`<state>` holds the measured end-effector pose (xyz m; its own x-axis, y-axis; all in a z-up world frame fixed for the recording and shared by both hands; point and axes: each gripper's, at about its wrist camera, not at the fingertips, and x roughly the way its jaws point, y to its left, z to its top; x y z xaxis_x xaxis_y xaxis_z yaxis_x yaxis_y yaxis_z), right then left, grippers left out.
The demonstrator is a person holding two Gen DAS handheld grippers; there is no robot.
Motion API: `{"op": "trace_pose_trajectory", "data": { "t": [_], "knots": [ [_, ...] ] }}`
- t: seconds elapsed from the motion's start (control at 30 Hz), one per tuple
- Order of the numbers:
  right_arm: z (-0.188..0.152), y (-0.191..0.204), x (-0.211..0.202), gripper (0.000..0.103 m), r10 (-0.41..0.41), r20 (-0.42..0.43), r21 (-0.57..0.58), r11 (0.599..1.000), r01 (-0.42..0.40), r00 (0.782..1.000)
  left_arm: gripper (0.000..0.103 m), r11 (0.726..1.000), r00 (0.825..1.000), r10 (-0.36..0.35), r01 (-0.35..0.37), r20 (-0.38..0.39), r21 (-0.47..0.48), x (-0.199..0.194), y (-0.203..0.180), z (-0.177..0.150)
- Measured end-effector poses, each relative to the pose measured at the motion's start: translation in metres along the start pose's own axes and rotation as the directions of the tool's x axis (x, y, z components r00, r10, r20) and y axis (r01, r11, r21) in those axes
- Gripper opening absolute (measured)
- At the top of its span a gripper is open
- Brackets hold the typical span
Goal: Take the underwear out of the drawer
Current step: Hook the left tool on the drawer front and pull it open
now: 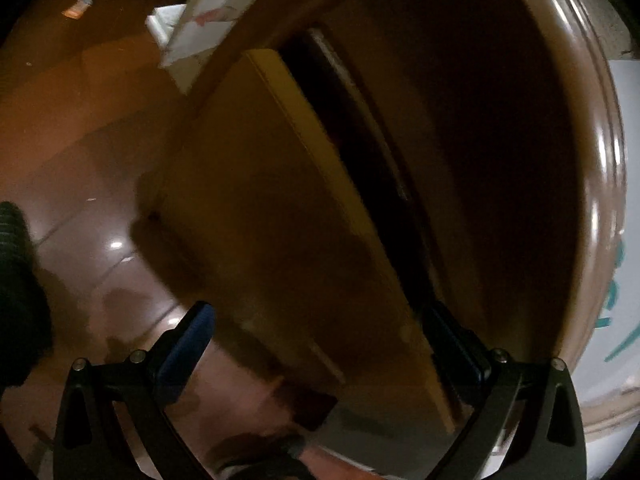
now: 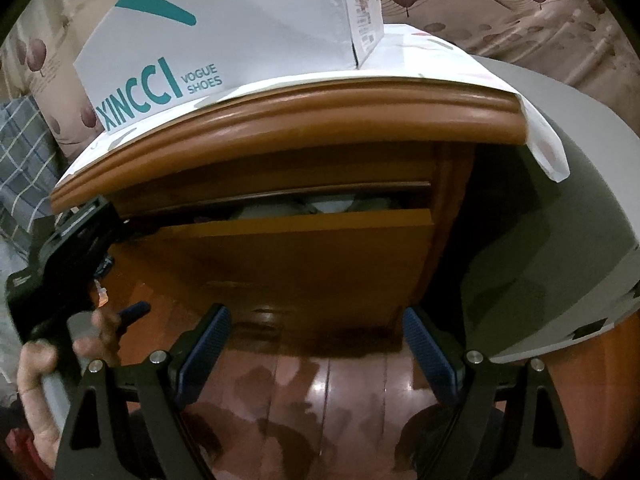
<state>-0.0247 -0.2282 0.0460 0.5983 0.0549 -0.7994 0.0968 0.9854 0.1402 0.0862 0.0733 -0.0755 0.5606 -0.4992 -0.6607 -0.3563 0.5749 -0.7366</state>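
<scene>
Drawer (image 2: 304,240) at 12 o'clock (barely open): your left gripper (image 1: 320,344) and right gripper (image 2: 316,344) gape empty; the narrow gap may snag fingers.

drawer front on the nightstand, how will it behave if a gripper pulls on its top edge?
The drawer front is a flat rigid wooden panel, so it probably won't flex. It already stands ajar, so it likely slides out. Its glossy finish may be slippery under the pads. The light fabric inside looks soft and floppy.
</scene>
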Motion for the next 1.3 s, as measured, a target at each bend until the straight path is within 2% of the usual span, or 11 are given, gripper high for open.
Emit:
{"op": "trace_pose_trajectory", "data": {
  "t": [0.1,0.33,0.47,0.63,0.8,0.93,1.1,1.23,1.3],
  "knots": [
    [-0.001,0.002,0.000,0.090,0.011,-0.004,-0.003,1.000,-0.011,1.000,0.103,1.000,1.000,0.001,-0.001,0.006,-0.003,-0.001,0.003,-0.001],
    [-0.001,0.002,-0.001,0.090,0.034,-0.018,0.013,0.999,-0.034,0.999,0.103,0.992,0.997,-0.072,0.072,0.003,-0.099,0.009,0.012,-0.003],
    [-0.002,0.000,0.002,0.090,0.042,-0.032,0.025,0.999,-0.041,0.999,0.103,0.965,0.991,-0.130,0.122,-0.018,-0.232,0.018,0.025,0.001],
    [-0.001,-0.002,0.003,0.090,0.041,-0.032,0.033,0.999,-0.040,0.999,0.103,0.953,0.994,-0.110,0.102,-0.011,-0.284,0.022,0.028,0.009],
    [-0.003,-0.001,0.002,0.090,0.042,-0.035,0.034,0.999,-0.041,0.999,0.103,0.930,0.987,-0.156,0.136,-0.034,-0.341,0.024,0.040,0.008],
    [-0.002,-0.002,0.001,0.090,0.049,-0.035,0.039,0.998,-0.047,0.998,0.103,0.929,0.984,-0.170,0.144,-0.048,-0.342,0.022,0.043,0.013],
    [-0.002,-0.002,0.000,0.090,0.034,-0.024,0.032,0.999,-0.033,0.999,0.103,0.967,0.998,-0.047,0.034,-0.048,-0.251,0.007,0.020,0.020],
    [-0.001,-0.005,0.000,0.090,-0.013,-0.012,0.020,1.000,0.013,1.000,0.103,0.972,0.997,-0.052,0.040,-0.048,-0.233,0.002,0.021,0.020],
    [0.000,-0.006,-0.001,0.090,-0.025,-0.016,0.025,0.999,0.026,1.000,0.103,0.976,0.999,-0.025,0.015,-0.043,-0.216,-0.008,0.022,0.018]
  ]
}}
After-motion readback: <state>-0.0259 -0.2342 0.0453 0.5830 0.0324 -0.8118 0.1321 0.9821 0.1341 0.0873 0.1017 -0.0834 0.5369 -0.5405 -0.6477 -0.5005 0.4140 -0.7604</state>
